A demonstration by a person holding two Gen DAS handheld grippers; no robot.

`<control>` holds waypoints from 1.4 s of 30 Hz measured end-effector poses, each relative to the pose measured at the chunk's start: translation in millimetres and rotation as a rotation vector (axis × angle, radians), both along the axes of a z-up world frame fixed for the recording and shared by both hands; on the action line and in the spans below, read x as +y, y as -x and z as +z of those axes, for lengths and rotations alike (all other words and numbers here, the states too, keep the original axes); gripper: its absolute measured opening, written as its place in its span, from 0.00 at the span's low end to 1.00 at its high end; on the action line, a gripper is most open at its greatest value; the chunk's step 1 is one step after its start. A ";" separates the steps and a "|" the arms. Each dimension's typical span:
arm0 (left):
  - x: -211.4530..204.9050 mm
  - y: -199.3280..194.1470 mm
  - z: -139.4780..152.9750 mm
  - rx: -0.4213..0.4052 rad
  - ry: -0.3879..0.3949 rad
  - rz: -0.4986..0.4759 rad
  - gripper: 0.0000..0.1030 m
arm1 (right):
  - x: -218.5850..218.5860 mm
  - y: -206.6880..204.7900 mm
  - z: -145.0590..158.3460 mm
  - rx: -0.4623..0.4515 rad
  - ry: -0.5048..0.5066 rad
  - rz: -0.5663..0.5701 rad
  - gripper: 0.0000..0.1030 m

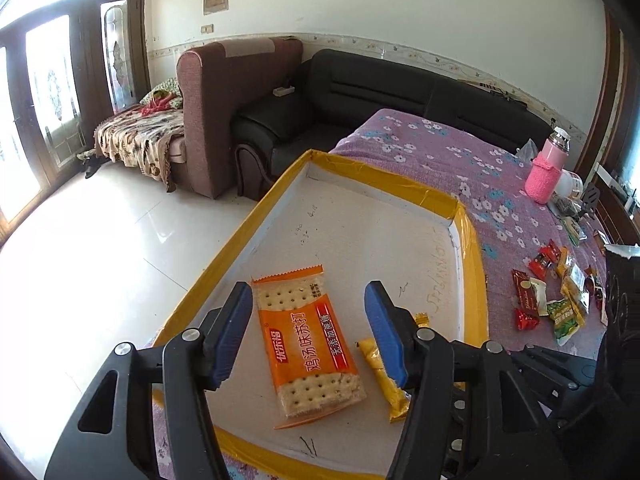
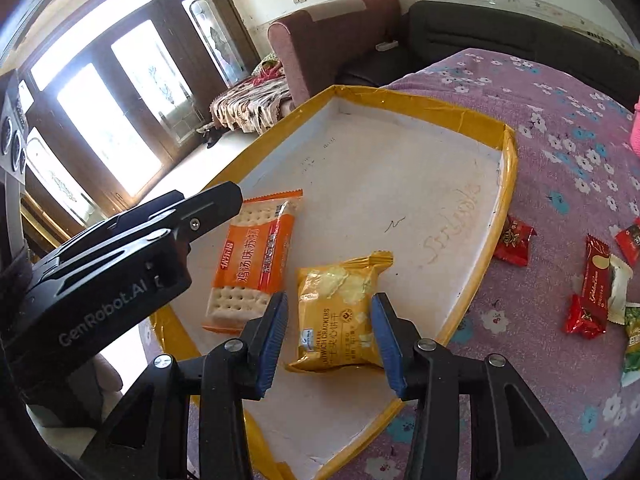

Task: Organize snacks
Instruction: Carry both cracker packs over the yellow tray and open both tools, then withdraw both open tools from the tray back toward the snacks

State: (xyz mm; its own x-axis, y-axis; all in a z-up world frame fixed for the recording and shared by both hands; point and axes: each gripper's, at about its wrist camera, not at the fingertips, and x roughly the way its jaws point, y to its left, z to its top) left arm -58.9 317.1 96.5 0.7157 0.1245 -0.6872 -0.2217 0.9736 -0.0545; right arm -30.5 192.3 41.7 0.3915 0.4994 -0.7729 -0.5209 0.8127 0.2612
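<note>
Lying in your tray [image 1: 276, 196]: orange crackers [image 1: 310, 344], yellow crackers [image 2: 340, 312]. Your left gripper [image 1: 308, 332] and right gripper [image 2: 330, 336] straddle them, jaws apart, nothing gripped.

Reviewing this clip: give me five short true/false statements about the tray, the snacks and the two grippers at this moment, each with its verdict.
1. Two snack packets lie inside the yellow-rimmed tray. True: the orange cracker packet and the yellow sandwich-cracker packet.
2. The left gripper is clamped on the orange cracker packet. False: its jaws stand open, clear of the packet on both sides.
3. The right gripper is above the yellow sandwich-cracker packet, pads not pressing it. True.
4. All the snacks are already in the tray. False: the loose wrapped snacks still lie on the purple floral cloth.
5. A blue bottle stands on the cloth. False: the bottle wears a pink sleeve.
</note>
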 end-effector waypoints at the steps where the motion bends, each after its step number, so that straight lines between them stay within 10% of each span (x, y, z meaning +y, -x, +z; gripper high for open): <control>1: -1.8 2.9 3.3 -0.008 -0.001 0.003 0.61 | -0.6 1.4 1.7 -0.004 -0.003 0.001 0.45; 12: -35.5 26.5 31.9 -0.060 -0.030 -0.027 0.69 | -47.3 37.4 31.2 -0.063 -0.066 -0.039 0.51; 26: -126.2 39.9 49.1 -0.087 -0.100 -0.160 0.70 | -230.7 52.0 24.5 -0.036 -0.129 -0.376 0.55; 42: -183.2 48.6 68.8 -0.129 -0.181 -0.225 0.72 | -277.6 56.7 6.8 -0.014 -0.196 -0.420 0.55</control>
